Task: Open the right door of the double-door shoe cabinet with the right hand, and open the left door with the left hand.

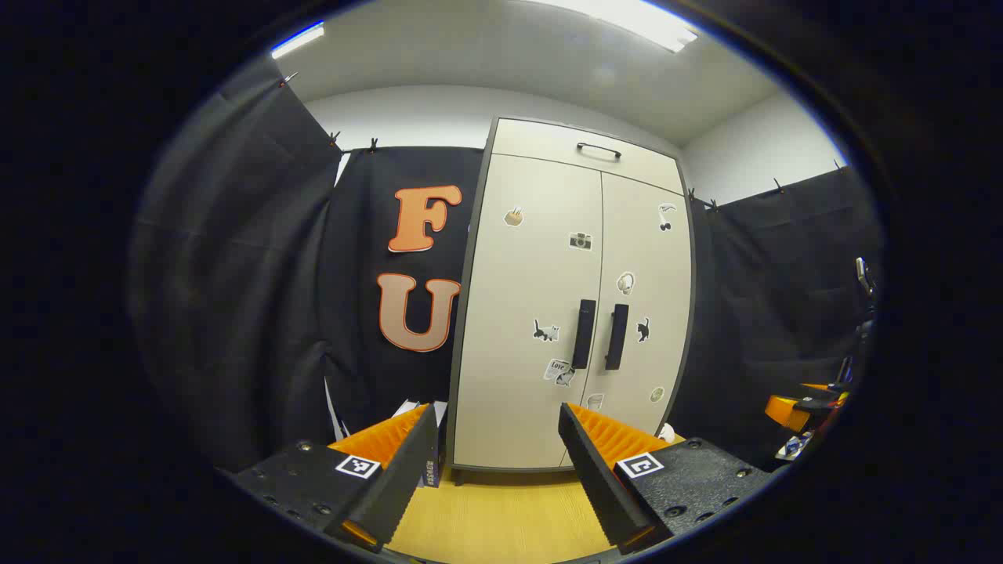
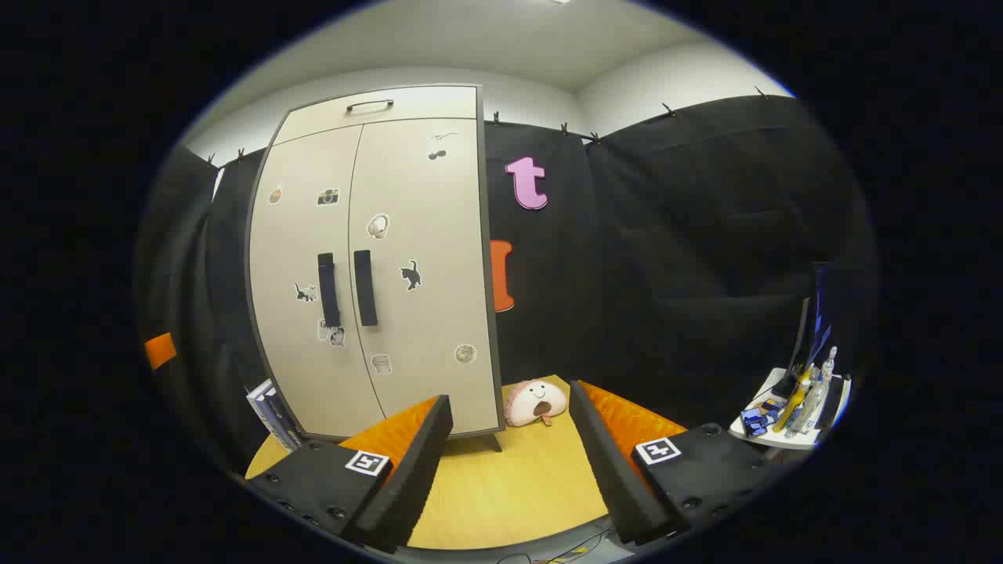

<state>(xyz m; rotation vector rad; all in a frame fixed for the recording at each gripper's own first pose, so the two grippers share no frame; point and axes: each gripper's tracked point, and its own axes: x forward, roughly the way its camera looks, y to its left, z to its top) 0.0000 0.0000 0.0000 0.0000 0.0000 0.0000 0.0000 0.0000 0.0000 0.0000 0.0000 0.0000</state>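
In the left gripper view, your left gripper [image 1: 497, 462] sits at the bottom of the frame with its two wedge-shaped, ribbed fingers spread apart and nothing between them. The shoe cabinet [image 1: 570, 298] stands upright at centre frame, well apart from the fingers: a tall, smooth, matte panel box with a dark edge trim. Its left door [image 1: 526, 313] and right door [image 1: 646, 313] are both closed, flush, and dotted with small stickers. Two dark, straight bar handles [image 1: 599, 335] sit side by side at the centre seam. In the right gripper view, your right gripper [image 2: 509, 462] is also spread apart and empty, low in the frame over the wood-grain table [image 2: 501, 493]. A soft, round plush toy [image 2: 535, 402] lies just beside the cabinet's lower right corner.
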